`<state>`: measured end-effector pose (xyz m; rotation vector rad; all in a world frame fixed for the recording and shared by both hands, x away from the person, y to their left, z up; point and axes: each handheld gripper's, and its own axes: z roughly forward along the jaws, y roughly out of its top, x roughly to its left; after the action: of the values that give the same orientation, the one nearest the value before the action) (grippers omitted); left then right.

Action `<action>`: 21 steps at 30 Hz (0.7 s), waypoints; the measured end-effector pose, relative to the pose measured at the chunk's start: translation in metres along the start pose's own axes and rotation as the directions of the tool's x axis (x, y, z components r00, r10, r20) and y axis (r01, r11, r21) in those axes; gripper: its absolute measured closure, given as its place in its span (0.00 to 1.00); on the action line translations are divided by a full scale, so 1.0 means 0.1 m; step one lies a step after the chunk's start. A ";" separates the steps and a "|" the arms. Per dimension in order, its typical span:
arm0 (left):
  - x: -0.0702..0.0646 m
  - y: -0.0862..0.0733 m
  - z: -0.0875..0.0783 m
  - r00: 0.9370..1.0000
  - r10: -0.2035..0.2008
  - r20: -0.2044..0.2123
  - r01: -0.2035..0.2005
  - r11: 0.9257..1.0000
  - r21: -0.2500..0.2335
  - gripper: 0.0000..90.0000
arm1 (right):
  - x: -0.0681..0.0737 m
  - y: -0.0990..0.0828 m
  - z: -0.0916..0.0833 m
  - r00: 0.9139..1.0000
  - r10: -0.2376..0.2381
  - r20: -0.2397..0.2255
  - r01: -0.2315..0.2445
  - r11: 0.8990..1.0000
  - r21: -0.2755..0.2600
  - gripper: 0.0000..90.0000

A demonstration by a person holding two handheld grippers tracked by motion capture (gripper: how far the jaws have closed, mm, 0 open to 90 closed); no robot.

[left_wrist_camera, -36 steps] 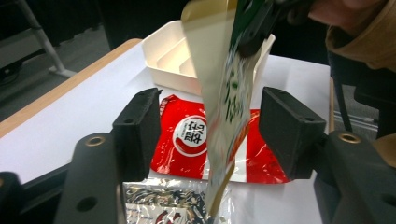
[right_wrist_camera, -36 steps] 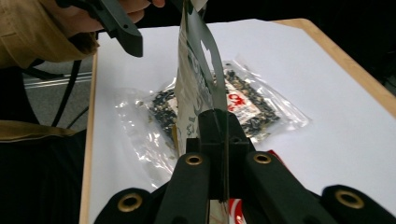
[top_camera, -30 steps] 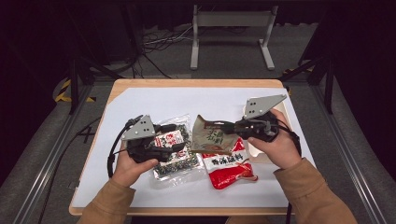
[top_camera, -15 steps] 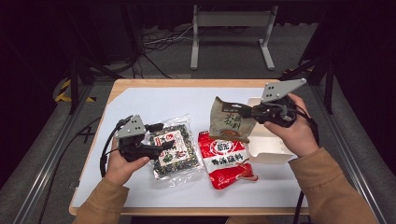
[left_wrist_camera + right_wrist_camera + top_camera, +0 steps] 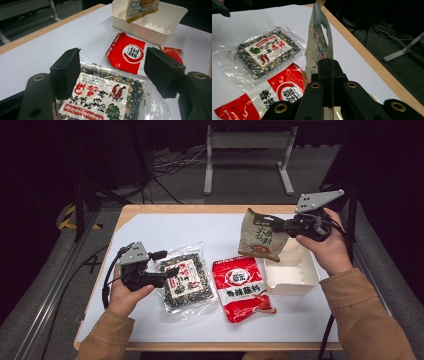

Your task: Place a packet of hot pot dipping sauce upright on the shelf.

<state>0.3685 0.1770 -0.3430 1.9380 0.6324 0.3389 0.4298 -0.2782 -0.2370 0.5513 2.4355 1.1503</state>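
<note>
While hanging over the white tray (image 5: 290, 275) for dropping in, tan pouch (image 5: 260, 236) pinched edgewise by right gripper (image 5: 278, 225); left gripper (image 5: 112, 72) spread wide over seaweed packet (image 5: 184, 281), ready to grab.

Red sachet (image 5: 243, 287); white tray (image 5: 291, 272); tan, perhaps beige, pouch (image 5: 260, 236).

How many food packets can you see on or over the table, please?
3: a beige packet held up by the right tongs over the white tray, a red packet flat mid-table, and a clear seaweed packet by the left tongs.
</note>
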 end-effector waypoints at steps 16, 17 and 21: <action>0.04 -0.05 -0.05 1.000 -0.012 -0.026 0.012 1.000 0.012 0.34 | -0.35 -0.03 -0.03 0.995 -0.056 0.077 0.054 0.998 0.026 0.99; 0.04 -0.06 -0.07 1.000 -0.013 -0.028 0.014 1.000 0.013 0.34 | -0.36 -0.03 -0.03 0.996 -0.054 0.075 0.052 0.998 0.026 0.99; 0.04 -0.09 -0.10 0.999 -0.023 -0.037 0.023 1.000 0.016 0.34 | -0.45 -0.05 -0.05 0.996 -0.048 0.069 0.046 0.998 0.032 0.99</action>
<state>0.3642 0.1902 -0.3471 1.9426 0.6828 0.3562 0.4646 -0.3066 -0.2299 0.5312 2.3966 1.0595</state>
